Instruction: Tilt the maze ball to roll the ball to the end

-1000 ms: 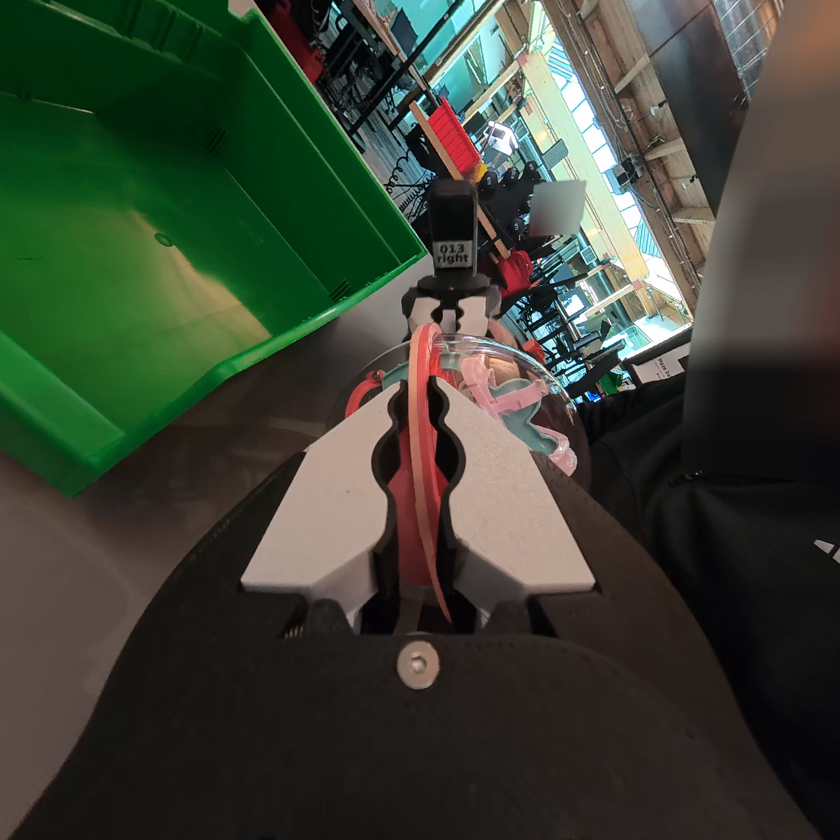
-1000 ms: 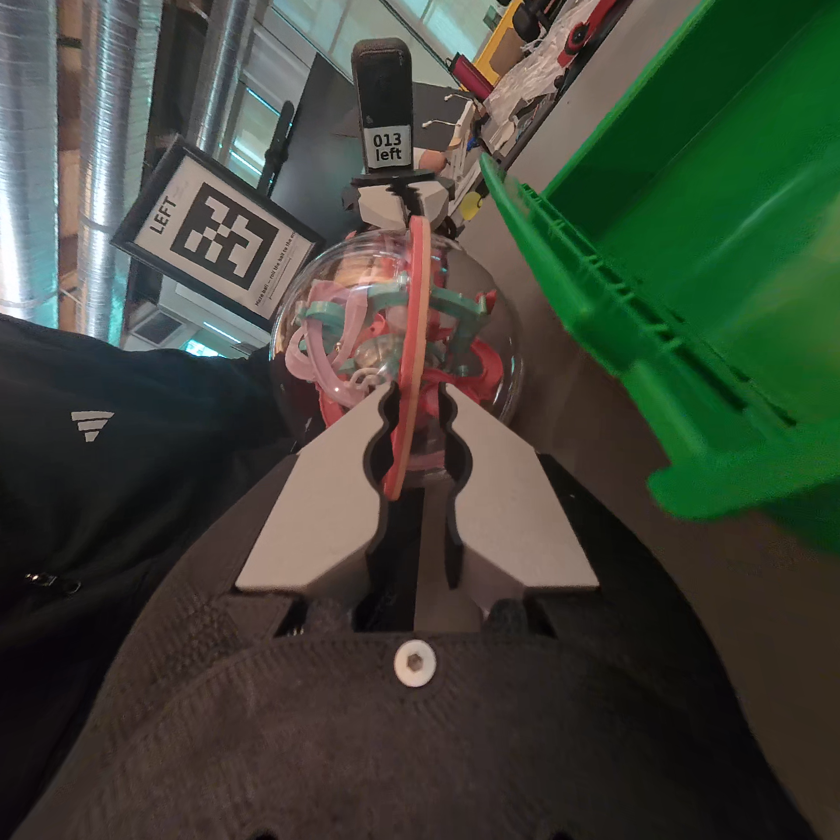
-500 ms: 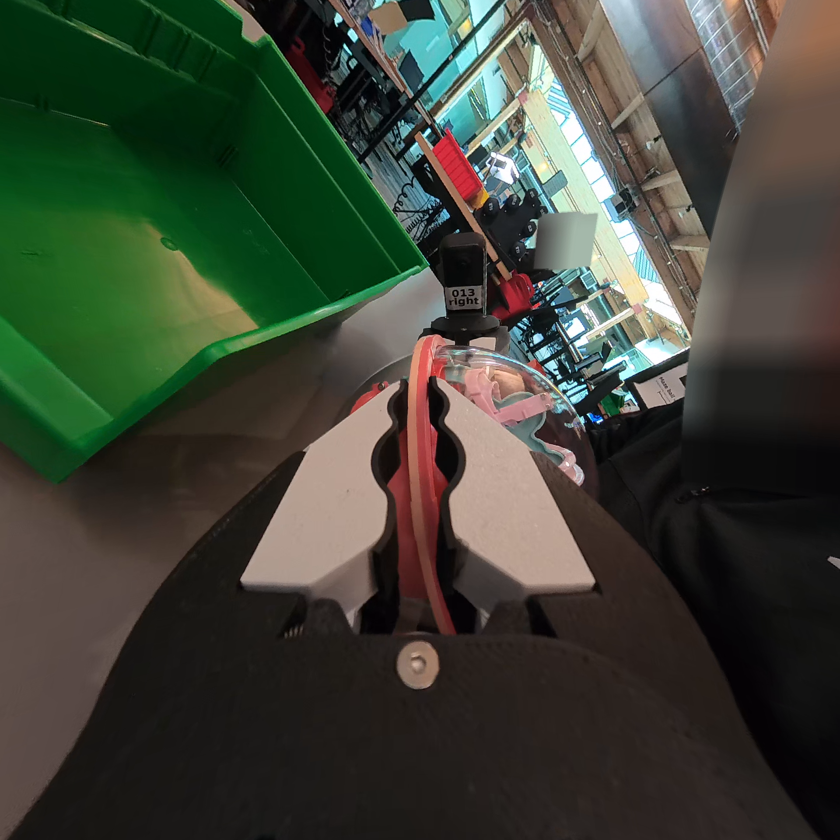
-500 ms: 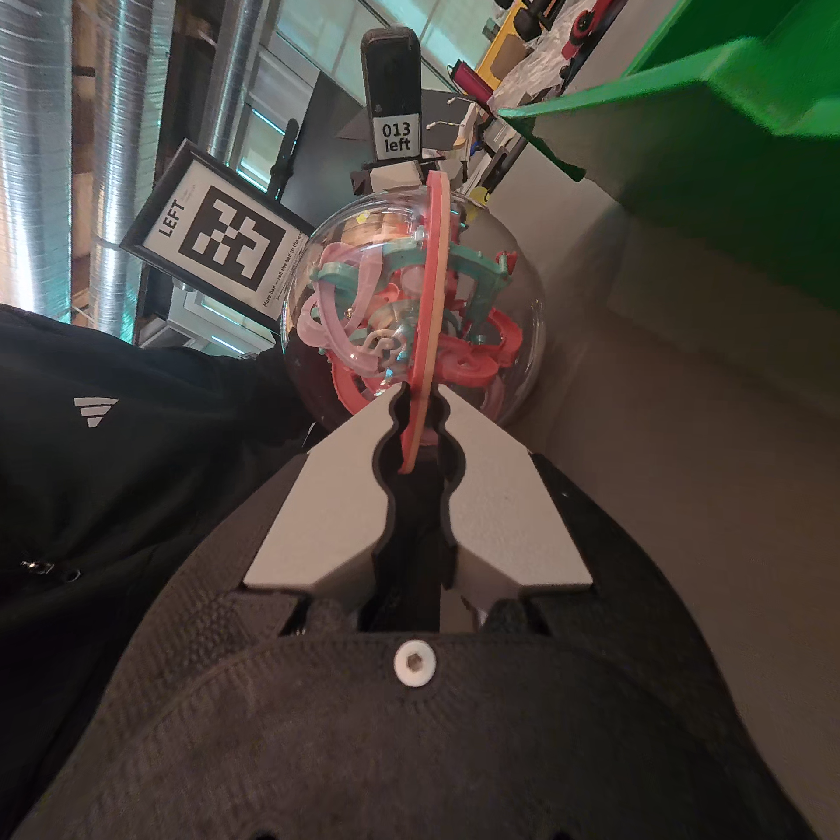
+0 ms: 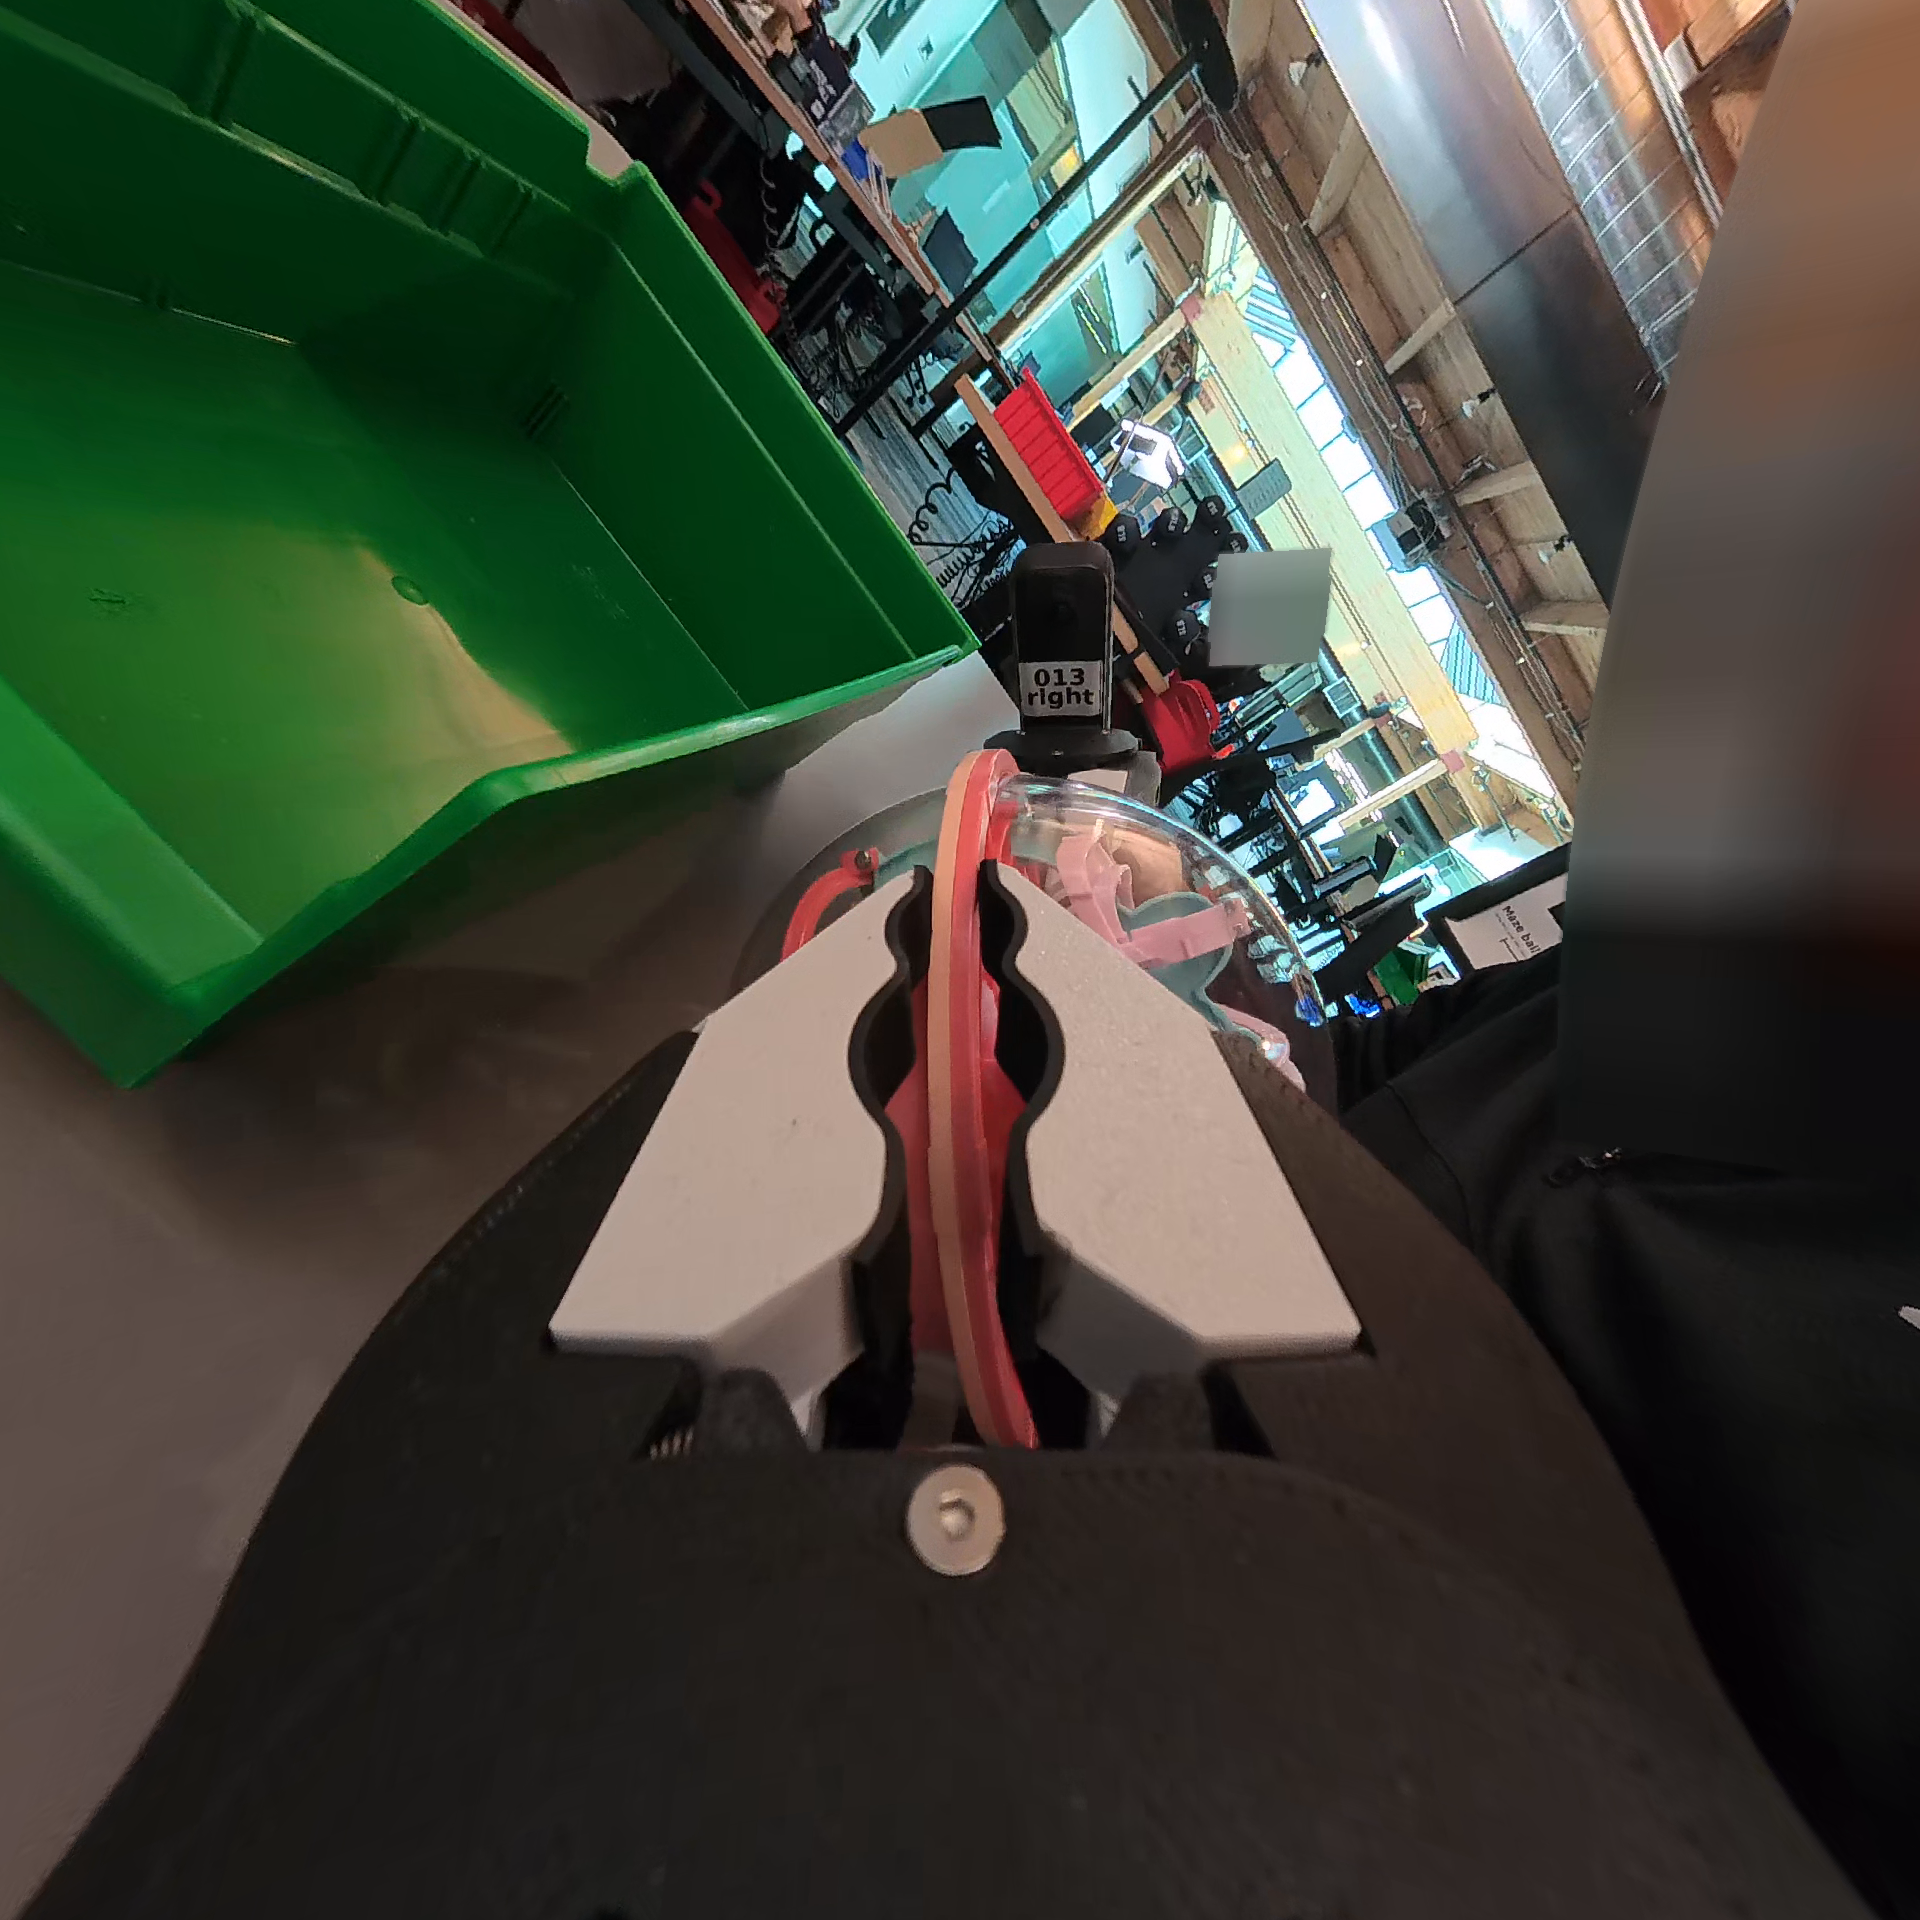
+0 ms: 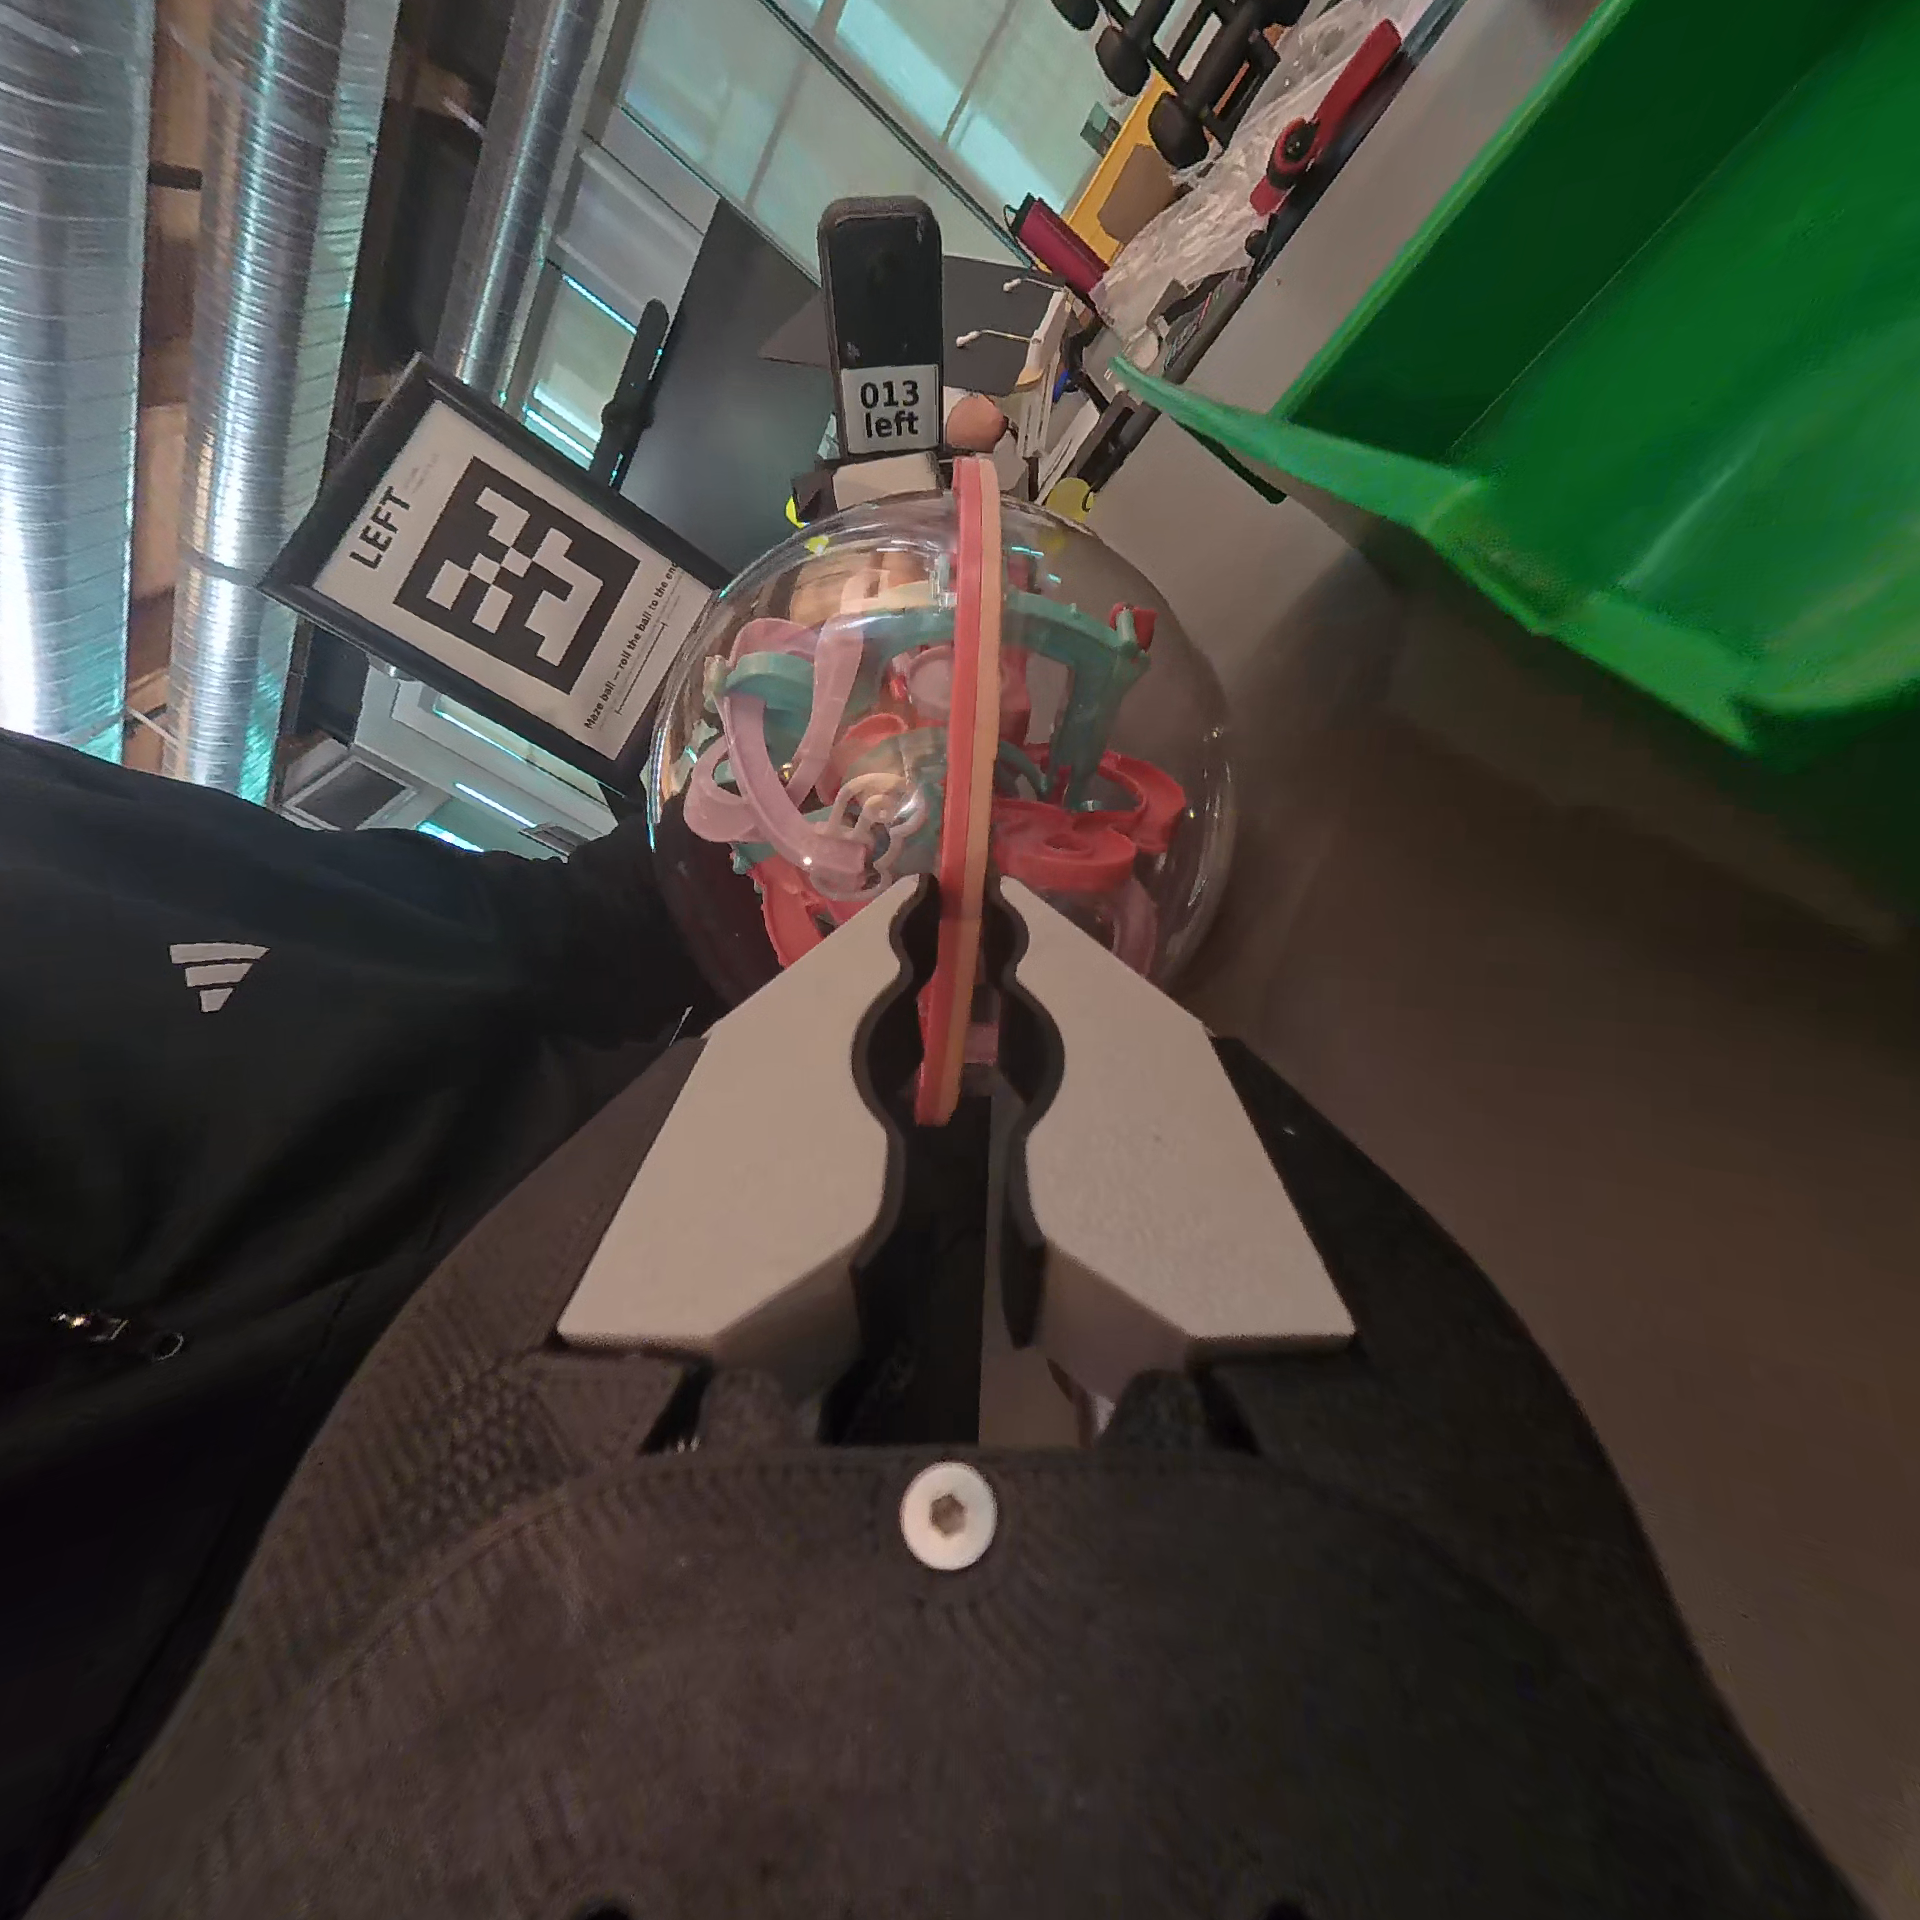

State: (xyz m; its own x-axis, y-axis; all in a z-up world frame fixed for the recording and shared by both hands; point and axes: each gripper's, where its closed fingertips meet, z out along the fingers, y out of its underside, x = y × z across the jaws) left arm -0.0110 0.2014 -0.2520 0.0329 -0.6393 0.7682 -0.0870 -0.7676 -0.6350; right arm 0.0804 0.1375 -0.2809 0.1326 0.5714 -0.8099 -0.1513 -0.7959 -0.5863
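The maze ball [image 6: 935, 748] is a clear sphere with pink, teal and red tracks inside and a red rim ring around it. My right gripper [image 6: 961, 909] is shut on the near part of that rim [image 6: 961, 987]. My left gripper [image 5: 956, 883] is shut on the opposite part of the rim [image 5: 961, 1091], with the clear dome [image 5: 1132, 894] to its right. Each gripper shows at the far side of the ball in the other's view: the right one [image 5: 1060, 748] and the left one [image 6: 883, 473]. The ball is held above the grey table [image 6: 1507, 1039].
A large green bin [image 5: 312, 520] stands on the table beside the ball; it also shows in the right wrist view [image 6: 1662, 416]. A framed marker card [image 6: 488, 592] stands behind the ball. A person's black sleeve [image 6: 260, 1039] is close on the other side. The tips of one gripper are about 12 centimeters away from the tips of the other.
My right gripper's fingers closed onto the rim a second ago and have held since. Both grippers and the ball have turned and shifted relative to the green bin. The left grip is unchanged.
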